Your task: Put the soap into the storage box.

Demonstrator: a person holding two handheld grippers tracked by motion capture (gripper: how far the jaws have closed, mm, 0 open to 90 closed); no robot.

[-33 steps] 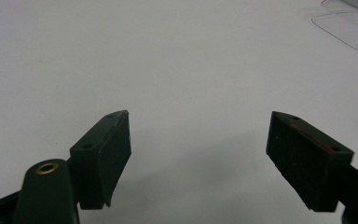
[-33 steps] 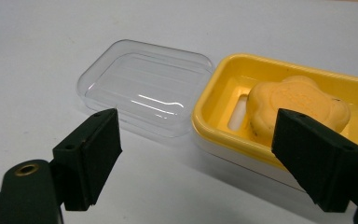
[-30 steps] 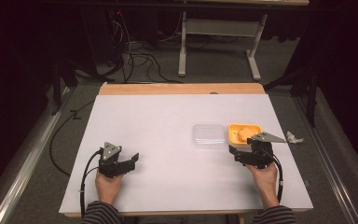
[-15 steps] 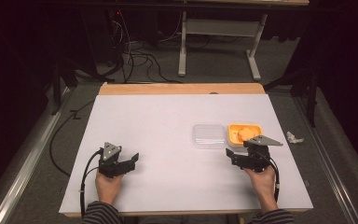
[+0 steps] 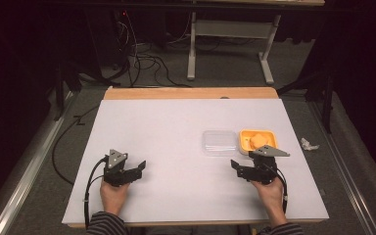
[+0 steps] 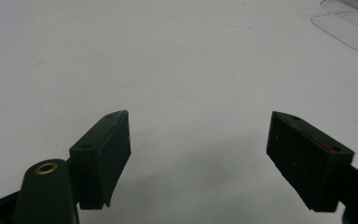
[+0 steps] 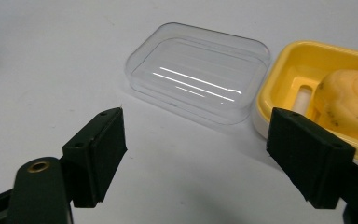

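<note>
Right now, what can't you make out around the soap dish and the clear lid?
- Soap: right gripper view, far end cut off by the frame edge.
- Yellow dish: near wall hidden behind a finger.
- Clear lid: left gripper view, mostly cut off at the corner.
- Crumpled scrap: high view, too small to identify.

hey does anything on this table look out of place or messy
Mostly tidy. The clear lid lies off the yellow soap dish, beside it, and a crumpled white scrap sits on the floor past the table's right edge.
</note>
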